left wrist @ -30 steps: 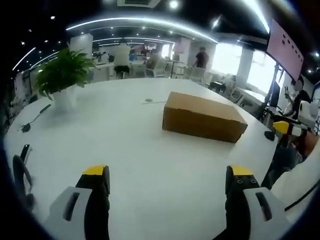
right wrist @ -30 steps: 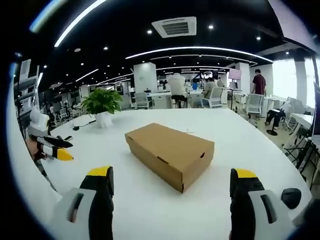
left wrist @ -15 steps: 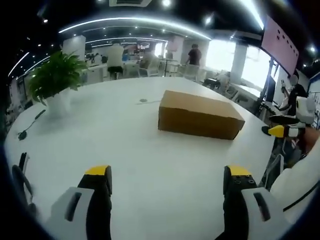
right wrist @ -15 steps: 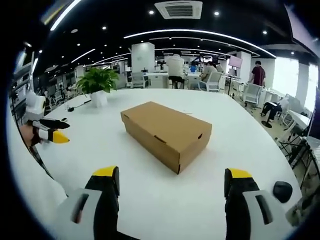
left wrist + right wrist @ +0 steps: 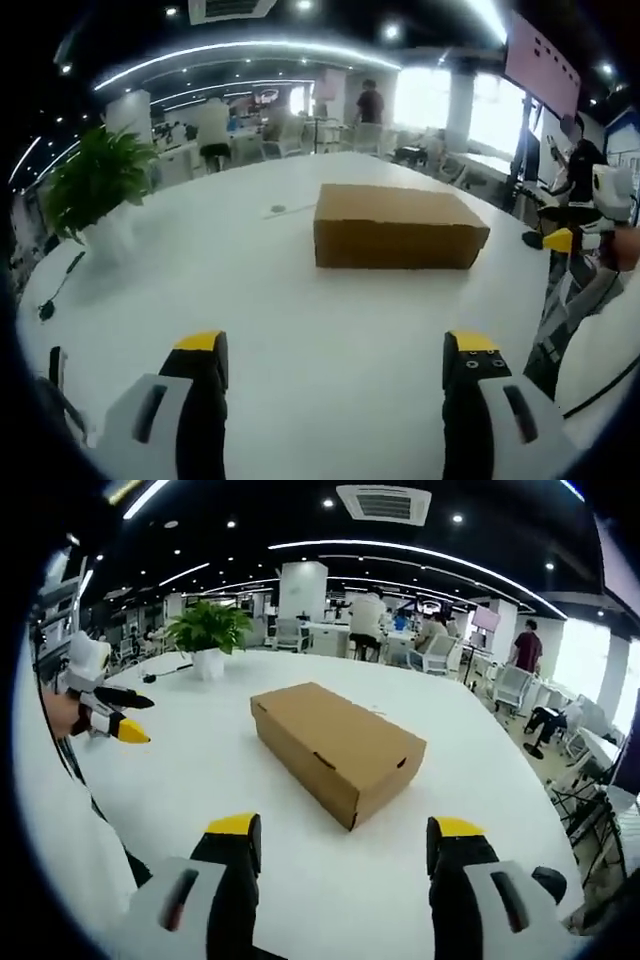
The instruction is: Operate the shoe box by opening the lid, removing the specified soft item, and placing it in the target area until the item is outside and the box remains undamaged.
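Left gripper [image 5: 335, 360]: the jaws are held wide apart with nothing between them, above bare white table [image 5: 300, 320] at the near edge.
Right gripper [image 5: 340, 845]: the jaws are likewise spread and empty, low over the table; in the left gripper view it is seen at the far right.
Shoe box [image 5: 398, 227]: it is set on the table ahead of both grippers, well apart from each; slightly right of centre in the left gripper view, centred in the right gripper view, one corner turned toward the right gripper.
Lid: it is seen closed and flat on the box.
Soft item: it is judged to be inside, unseen.
Done: nothing as yet, as judged.
Left: lid opening, item removal, placement.
Potted plant [image 5: 90, 190]: it is stood at the far left of the table.
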`<action>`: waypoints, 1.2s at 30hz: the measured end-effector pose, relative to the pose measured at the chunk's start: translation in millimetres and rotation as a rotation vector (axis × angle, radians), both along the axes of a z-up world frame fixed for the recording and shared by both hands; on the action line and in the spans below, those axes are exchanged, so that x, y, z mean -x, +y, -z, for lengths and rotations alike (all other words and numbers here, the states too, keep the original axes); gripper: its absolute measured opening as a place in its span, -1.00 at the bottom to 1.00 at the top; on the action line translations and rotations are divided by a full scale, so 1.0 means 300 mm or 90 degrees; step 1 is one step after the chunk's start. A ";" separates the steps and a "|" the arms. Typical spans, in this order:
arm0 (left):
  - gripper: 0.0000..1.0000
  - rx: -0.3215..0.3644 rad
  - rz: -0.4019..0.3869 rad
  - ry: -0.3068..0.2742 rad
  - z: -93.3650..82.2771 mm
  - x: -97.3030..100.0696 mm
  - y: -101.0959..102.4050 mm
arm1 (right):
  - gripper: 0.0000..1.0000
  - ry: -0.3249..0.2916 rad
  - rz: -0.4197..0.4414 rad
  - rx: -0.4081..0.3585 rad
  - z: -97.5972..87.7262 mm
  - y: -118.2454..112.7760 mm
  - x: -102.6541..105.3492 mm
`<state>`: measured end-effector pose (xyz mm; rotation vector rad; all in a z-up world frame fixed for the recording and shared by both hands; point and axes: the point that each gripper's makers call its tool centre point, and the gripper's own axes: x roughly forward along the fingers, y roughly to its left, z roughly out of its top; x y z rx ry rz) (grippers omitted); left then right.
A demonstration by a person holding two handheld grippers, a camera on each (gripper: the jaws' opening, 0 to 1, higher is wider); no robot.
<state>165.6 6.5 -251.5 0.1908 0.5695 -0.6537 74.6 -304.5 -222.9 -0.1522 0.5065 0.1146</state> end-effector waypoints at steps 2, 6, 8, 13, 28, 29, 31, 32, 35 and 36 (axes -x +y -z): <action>0.67 -0.001 0.016 -0.009 0.000 0.005 -0.012 | 0.53 0.002 0.019 -0.042 -0.001 0.005 0.001; 0.59 0.003 0.014 0.011 0.006 0.016 -0.014 | 0.69 0.024 0.040 -0.035 0.014 -0.013 0.017; 0.77 0.008 0.005 0.020 0.013 0.014 -0.012 | 0.84 0.014 0.055 -0.042 0.007 -0.020 0.020; 0.95 0.050 -0.030 0.027 -0.007 0.007 0.002 | 1.00 -0.024 0.056 -0.082 -0.024 -0.009 0.007; 0.98 0.099 -0.088 0.032 -0.035 0.001 0.042 | 1.00 -0.057 0.033 -0.145 -0.040 0.036 -0.034; 0.98 0.096 -0.089 0.032 -0.034 0.000 0.042 | 1.00 -0.057 0.032 -0.145 -0.042 0.034 -0.040; 0.98 0.095 -0.092 0.031 -0.036 0.001 0.045 | 1.00 -0.056 0.033 -0.149 -0.046 0.032 -0.045; 0.98 0.095 -0.092 0.033 -0.037 0.002 0.044 | 1.00 -0.052 0.035 -0.157 -0.049 0.031 -0.054; 0.98 0.087 -0.089 0.035 -0.033 0.004 0.044 | 0.96 -0.032 0.035 -0.124 -0.033 0.022 -0.060; 0.97 0.105 -0.092 0.032 -0.045 0.003 0.038 | 0.95 -0.025 0.030 -0.116 -0.026 0.023 -0.061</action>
